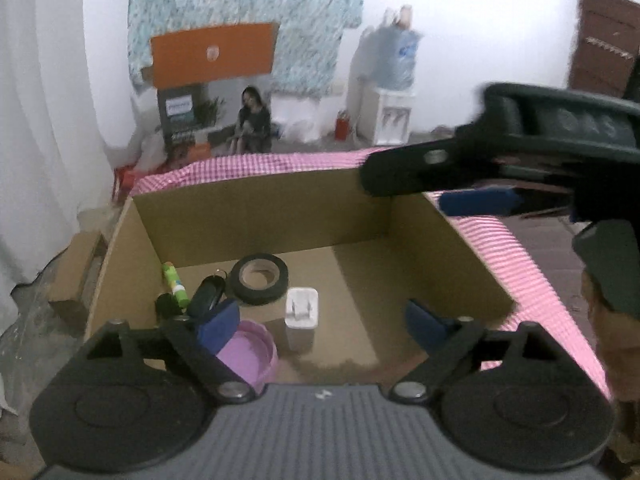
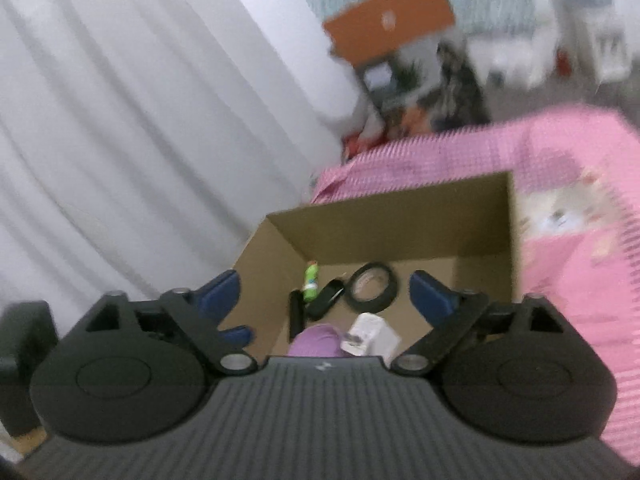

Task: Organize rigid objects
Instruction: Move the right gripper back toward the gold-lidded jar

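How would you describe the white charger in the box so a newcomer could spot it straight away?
Start at the open brown cardboard box on the pink checked cloth and look at its floor. Among the items at the left lies a black ring-shaped roll of tape; the small white plastic charger block sits just in front of it, beside the purple round lid. It is the only white, boxy item there.

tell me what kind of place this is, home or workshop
Probably a lived-in home room, not a workshop: a pink checked cloth covers the surface under the cardboard box, white curtains hang at the left, and a water dispenser stands by the wall.
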Tool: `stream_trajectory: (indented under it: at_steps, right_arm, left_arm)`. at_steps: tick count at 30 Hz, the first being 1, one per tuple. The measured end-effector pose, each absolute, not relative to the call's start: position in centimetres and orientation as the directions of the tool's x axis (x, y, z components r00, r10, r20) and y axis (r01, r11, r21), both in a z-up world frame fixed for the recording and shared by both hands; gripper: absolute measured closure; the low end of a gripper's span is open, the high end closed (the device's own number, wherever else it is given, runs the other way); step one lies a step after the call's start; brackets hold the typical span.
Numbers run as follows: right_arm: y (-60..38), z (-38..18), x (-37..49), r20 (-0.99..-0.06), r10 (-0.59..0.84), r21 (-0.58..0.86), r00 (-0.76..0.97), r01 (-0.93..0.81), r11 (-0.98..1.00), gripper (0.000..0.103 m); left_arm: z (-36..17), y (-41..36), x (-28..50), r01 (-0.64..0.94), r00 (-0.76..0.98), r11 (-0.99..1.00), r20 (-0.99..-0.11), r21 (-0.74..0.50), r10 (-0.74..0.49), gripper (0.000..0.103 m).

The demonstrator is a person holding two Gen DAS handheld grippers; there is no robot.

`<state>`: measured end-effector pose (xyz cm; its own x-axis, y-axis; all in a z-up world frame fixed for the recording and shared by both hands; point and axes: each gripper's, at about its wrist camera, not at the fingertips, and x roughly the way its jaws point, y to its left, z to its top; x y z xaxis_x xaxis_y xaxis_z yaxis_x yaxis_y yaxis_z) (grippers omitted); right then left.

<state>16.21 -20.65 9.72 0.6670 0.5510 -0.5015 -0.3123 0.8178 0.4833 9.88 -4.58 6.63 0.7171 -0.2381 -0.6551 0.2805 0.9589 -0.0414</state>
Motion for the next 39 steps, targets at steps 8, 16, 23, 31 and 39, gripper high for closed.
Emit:
stream_trajectory:
  at_steps: [8,16,23,31,39]
  right_arm:
    - [-20.9,11.0,5.5,-0.425,0.333,0.197,0.842,-0.273,0.942,0.001]
    - [-20.2,8.5,2.1,-0.452,0.277,0.100,0.848,-0.260,0.960,0.001]
    - [-18.4,3.3,3.2,-0.561,0.425,0.295,0.711,-0.308,0.905,0.001]
    - [-14.6,-1.0,5.3,-0.637,0.486,0.349,0.598,-0.339,0.874,0.002]
    - [-12.9,-3.4,8.2,-0.668,0.541,0.411,0.510,-0.353,0.840,0.018]
  left_arm:
    - [4.9,-2.8,3.8,0.338,0.705,0.937,-0.637,-0.084,-0.311,0.011]
    - [1.0,-2.2,1.1,0.389,0.682,0.916,-0.639,-0.094,-0.355,0.011]
    - [-2.8,-2.8,1.4,0.400,0.660,0.916,-0.680,-0.041,-0.318,0.011]
    - [-5.4,-3.1,2.4,0.418,0.667,0.909,-0.676,-0.010,-0.314,0.012]
    - [-6.3,-3.9,2.9,0.451,0.686,0.892,-0.643,0.011,-0.339,0.012]
